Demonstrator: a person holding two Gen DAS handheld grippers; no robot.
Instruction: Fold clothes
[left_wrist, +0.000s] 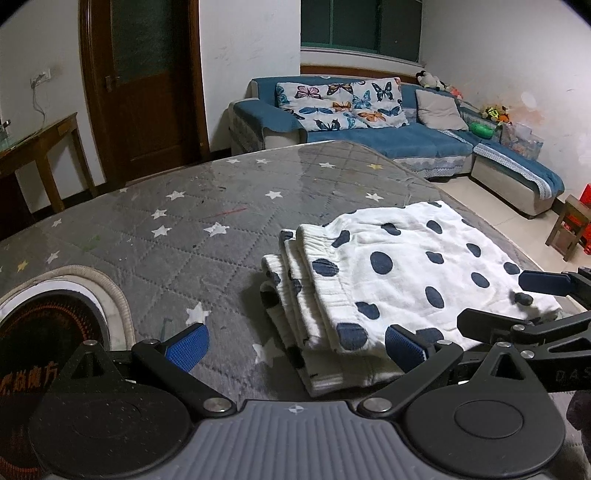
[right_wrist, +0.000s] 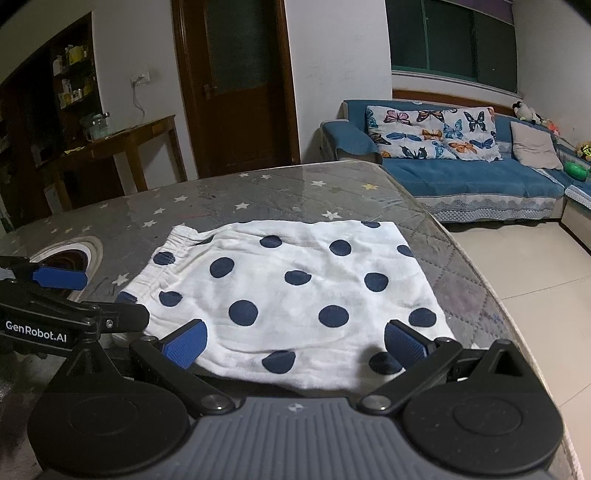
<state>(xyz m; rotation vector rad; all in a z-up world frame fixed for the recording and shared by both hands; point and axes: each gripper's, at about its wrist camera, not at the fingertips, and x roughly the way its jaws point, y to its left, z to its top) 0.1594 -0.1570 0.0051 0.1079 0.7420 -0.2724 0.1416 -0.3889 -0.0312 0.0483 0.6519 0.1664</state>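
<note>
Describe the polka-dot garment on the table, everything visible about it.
The polka-dot garment is white, soft-looking crinkled cotton with dark navy dots. It lies folded into a flat stack of several layers, with a gathered elastic waistband on its left edge. It rests on the grey star-print table cover, near the table's right edge. Both the left gripper and the right gripper are open at its near edge, gripping nothing.

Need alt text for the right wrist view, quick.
A folded white polka-dot garment lies flat on the grey star-print table, just beyond the open right claw. The left claw pokes in at left; blue sofa behind.
</note>
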